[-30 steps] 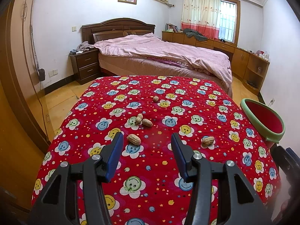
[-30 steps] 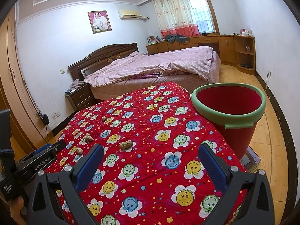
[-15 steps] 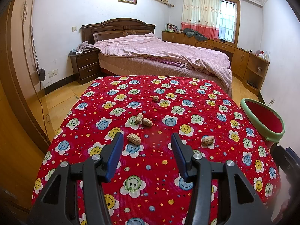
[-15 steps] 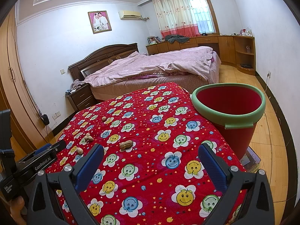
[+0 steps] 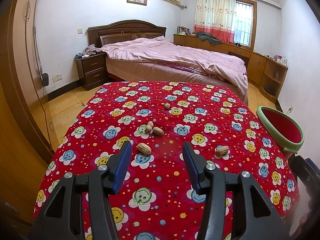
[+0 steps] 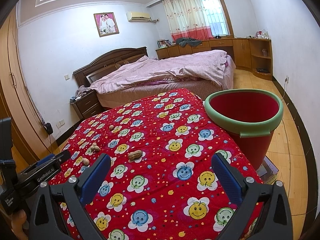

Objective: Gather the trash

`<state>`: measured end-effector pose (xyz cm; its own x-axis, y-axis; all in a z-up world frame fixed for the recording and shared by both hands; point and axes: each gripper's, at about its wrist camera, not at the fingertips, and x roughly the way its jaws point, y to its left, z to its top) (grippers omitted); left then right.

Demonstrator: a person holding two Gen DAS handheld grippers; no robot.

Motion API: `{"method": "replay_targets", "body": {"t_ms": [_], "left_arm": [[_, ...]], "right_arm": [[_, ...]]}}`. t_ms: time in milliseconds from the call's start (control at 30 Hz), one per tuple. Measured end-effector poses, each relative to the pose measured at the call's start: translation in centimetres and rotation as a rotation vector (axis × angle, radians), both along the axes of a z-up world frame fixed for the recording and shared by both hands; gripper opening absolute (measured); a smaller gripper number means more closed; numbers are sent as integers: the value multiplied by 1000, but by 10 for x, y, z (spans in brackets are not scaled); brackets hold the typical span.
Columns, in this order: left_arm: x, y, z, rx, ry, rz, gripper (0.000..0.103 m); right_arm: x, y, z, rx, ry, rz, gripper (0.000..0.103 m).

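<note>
**Peanuts waiting on the table, both grippers empty**

Lying scattered on the red smiley-patterned tablecloth [image 5: 160,184] are five peanuts. The nearest peanut [image 5: 143,149] is sitting toward the near edge of the table, just ahead of the left gripper [image 5: 157,150] and close to the tip of its left finger, with its long axis running slantwise across the gripper's line of approach. Two more peanuts [image 5: 154,129] are touching each other near the middle of the table, another peanut [image 5: 222,151] is resting toward the right edge, and a small one [image 5: 167,105] is lying farther toward the far edge.

The left gripper is hanging released, jaws spread and holding nothing. The right gripper [image 6: 160,172] is likewise spread wide and empty, hovering over the near right corner, with the right-side peanut [image 6: 135,155] ahead and to its left.

The red bin with a green rim [image 6: 243,124] is standing beside the right edge of the table, nearer the right gripper.

Judging by position, the left gripper is better placed for the nearest peanut, needing a slight shift leftward to straddle it.
</note>
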<state>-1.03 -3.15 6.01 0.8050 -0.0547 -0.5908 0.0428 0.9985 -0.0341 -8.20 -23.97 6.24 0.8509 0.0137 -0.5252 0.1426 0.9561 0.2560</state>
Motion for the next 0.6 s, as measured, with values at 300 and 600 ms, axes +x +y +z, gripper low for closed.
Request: {"method": "replay_targets", "body": {"t_ms": [300,600], "left_arm": [[0,0,0,0,0,0,53],[0,1,0,-6,6,-3,53]], "right_arm": [[0,0,0,0,2,2,103],[0,0,0,0,2,1,103]]}}
